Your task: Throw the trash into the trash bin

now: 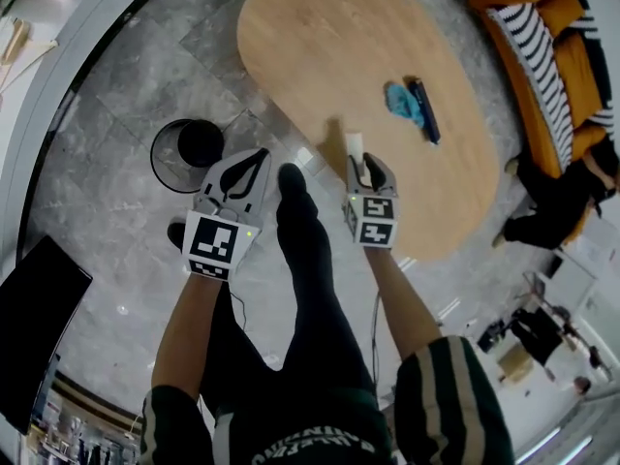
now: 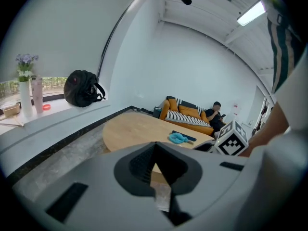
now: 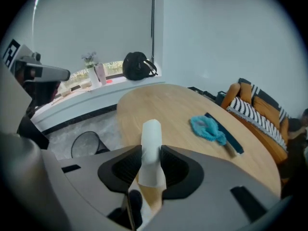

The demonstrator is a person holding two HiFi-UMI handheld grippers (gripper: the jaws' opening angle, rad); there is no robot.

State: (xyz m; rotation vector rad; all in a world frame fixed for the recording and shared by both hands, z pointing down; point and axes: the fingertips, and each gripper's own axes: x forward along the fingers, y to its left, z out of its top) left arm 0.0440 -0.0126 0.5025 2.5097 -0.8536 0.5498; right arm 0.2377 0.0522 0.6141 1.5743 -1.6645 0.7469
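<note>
The right tool (image 3: 150, 154) is clamped on a white paper roll (image 3: 152, 138) at the near edge of the wooden counter (image 1: 320, 46). The left tool (image 2: 155, 148) has its jaws together, empty. A black trash bin (image 1: 160, 158) stands on the floor left of the counter. A blue cloth (image 1: 400, 102) and a dark bar (image 1: 424, 110) lie on the counter. Only the gripper views show a backpack (image 2: 83, 88) beyond it. The lettering on the person's clothing is unreadable.

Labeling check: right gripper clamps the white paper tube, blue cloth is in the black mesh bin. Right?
No: the blue cloth lies on the wooden table, not in the black mesh bin, per the right gripper view. Right gripper does clamp the white paper tube.
</note>
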